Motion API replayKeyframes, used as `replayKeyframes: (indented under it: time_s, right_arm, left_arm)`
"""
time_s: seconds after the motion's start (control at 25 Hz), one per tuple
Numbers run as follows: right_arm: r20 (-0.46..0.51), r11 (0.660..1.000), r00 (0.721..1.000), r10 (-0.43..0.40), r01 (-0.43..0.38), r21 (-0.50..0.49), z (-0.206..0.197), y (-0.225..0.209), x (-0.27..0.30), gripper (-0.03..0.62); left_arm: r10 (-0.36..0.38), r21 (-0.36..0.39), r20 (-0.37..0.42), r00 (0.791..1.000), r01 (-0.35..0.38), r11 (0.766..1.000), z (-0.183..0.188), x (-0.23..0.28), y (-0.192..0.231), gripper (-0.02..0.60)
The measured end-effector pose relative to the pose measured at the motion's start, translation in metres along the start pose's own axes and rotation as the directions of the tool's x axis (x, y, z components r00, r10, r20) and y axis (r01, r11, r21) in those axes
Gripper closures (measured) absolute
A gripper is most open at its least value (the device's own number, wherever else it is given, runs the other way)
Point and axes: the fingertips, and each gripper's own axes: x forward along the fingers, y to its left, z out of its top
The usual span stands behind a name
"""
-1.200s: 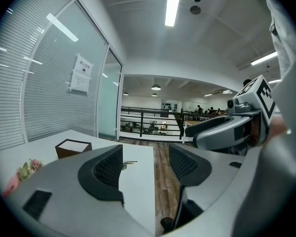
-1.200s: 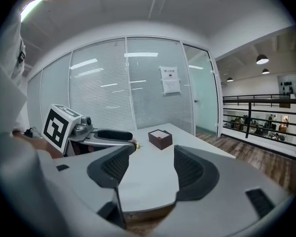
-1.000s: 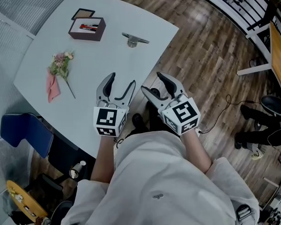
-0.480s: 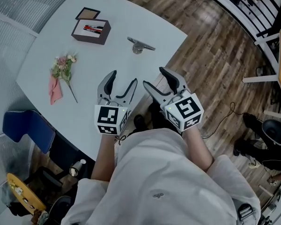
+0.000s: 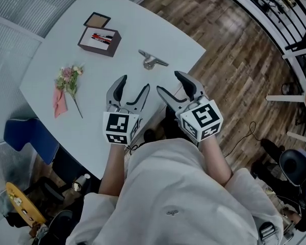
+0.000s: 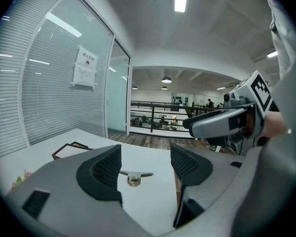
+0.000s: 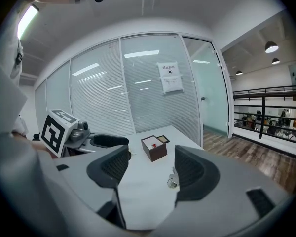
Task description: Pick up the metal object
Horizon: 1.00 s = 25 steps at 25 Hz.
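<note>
The metal object (image 5: 152, 60), a small silver piece with a round base and a flat bar on top, lies on the white table (image 5: 92, 121) near its far right edge. It also shows between the left jaws as the same metal object (image 6: 133, 177) and beside the right jaw (image 7: 172, 180). My left gripper (image 5: 130, 88) hovers open over the table's near edge, short of the object. My right gripper (image 5: 170, 84) is open too, just off the table's right edge, with nothing between its jaws.
A dark brown box (image 5: 99, 41) holding red pens stands at the far side, its lid (image 5: 96, 20) beside it. A small flower bunch with pink wrap (image 5: 65, 83) lies at the left. A blue chair (image 5: 28, 139) sits below the table's left edge. Wooden floor (image 5: 234, 60) spreads right.
The view has shifted slightly so the table and objects sit a little lower and to the right in frame. Both grippers stay open and in nearly the same pose.
</note>
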Motion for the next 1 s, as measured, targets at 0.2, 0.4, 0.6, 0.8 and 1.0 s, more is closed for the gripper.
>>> replayKeyframes:
  time_s: [0.2, 0.4, 0.6, 0.8, 1.0]
  right_arm:
    - [0.001, 0.999, 0.999, 0.036, -0.036, -0.007, 0.008, -0.027, 0.004, 0.312]
    - [-0.007, 0.997, 0.997, 0.072, -0.072, -0.014, 0.008, -0.055, 0.005, 0.313]
    - [-0.026, 0.994, 0.994, 0.110, -0.110, -0.024, 0.001, -0.077, 0.004, 0.313]
    - [-0.045, 0.988, 0.988, 0.151, -0.152, -0.027, -0.006, -0.089, 0.004, 0.313]
    - [-0.077, 0.981, 0.979, 0.188, -0.191, -0.024, -0.019, -0.091, 0.009, 0.319]
  left_arm:
    - [0.033, -0.004, -0.009, 0.999, -0.033, 0.999, 0.009, 0.021, -0.003, 0.279]
    - [0.064, -0.009, -0.018, 0.998, -0.064, 0.998, 0.011, 0.045, -0.011, 0.279]
    - [0.099, -0.025, -0.037, 0.994, -0.100, 0.995, 0.006, 0.064, -0.020, 0.279]
    - [0.128, -0.033, -0.068, 0.989, -0.130, 0.991, -0.004, 0.077, -0.025, 0.279]
    - [0.144, -0.036, -0.112, 0.983, -0.149, 0.988, -0.022, 0.082, -0.024, 0.278]
